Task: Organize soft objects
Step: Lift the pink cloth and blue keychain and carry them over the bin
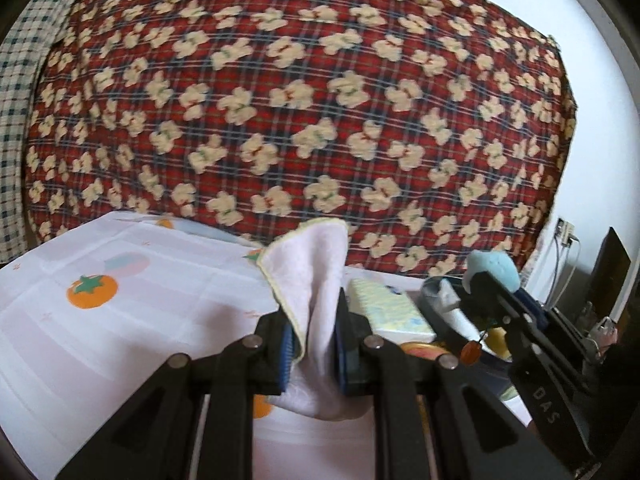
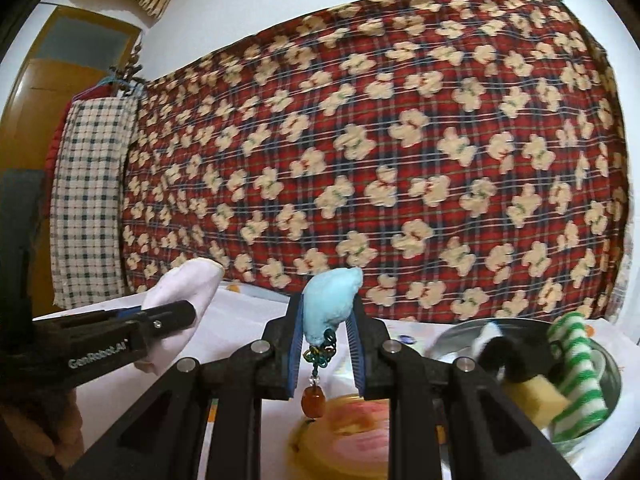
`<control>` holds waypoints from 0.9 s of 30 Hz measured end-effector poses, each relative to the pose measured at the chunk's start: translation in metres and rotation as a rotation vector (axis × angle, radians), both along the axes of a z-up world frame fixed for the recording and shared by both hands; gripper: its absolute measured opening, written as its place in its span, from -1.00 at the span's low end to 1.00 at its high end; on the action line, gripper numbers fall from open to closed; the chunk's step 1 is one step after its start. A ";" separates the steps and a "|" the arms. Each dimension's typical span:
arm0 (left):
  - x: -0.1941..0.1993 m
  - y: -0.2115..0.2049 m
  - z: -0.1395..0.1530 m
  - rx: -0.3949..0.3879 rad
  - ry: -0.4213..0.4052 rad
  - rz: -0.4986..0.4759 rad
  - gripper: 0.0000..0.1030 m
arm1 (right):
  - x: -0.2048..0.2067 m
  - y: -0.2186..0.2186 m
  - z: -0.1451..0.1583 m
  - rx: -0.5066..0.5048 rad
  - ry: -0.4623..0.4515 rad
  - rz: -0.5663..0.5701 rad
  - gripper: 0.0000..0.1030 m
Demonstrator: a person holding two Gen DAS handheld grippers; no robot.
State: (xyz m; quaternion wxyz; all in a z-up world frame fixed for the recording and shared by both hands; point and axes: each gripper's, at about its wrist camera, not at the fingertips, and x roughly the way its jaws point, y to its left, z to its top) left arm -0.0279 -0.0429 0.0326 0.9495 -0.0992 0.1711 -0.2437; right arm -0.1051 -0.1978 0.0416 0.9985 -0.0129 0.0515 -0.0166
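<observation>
Backdrop: red plaid quilt [image 1: 304, 92] printed with cream bears, hung behind a table under a white cloth [image 1: 120, 280] with orange fruit motifs.

Item 1: left gripper [image 1: 316, 344], jaws nearly closed on a pale pink cloth [image 1: 308, 268] with yellow edging. Its free corner stands up toward 12 o'clock and a fold sags below the pads, clear of the table.

Item 2: right gripper [image 2: 326, 344], jaws nearly closed on a light blue plush charm [image 2: 330, 300]. A knotted cord and amber bead [image 2: 314, 398] dangle toward 6 o'clock.

Item 3: metal bowl [image 2: 612, 376] at 4 o'clock in the right wrist view, holding a green-striped roll [image 2: 576, 380] and other soft pieces.

Pose: both grippers point nearly level, tilted slightly down, side by side; each appears in the other's view.

Handling note: likely a carry step. Keep both grips firm, lift the sagging fold and dangling bead over the yellow lid [image 2: 344, 440] below, and release only once above the chosen container.
</observation>
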 end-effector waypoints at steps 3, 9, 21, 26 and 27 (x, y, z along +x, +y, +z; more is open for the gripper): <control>-0.004 -0.017 0.005 0.001 -0.010 -0.029 -0.71 | -0.005 -0.017 0.002 0.006 -0.010 -0.034 -0.56; -0.010 -0.047 0.015 0.009 -0.031 -0.084 -0.71 | -0.015 -0.045 0.005 0.021 -0.030 -0.088 -0.56; -0.015 -0.107 0.027 0.004 -0.050 -0.199 -0.71 | -0.027 -0.114 0.013 0.079 -0.057 -0.226 -0.56; -0.016 -0.129 0.031 0.009 -0.058 -0.231 -0.71 | -0.029 -0.155 0.017 0.127 -0.058 -0.289 -0.56; -0.015 -0.133 0.031 0.009 -0.058 -0.237 -0.71 | -0.029 -0.163 0.017 0.137 -0.054 -0.299 -0.56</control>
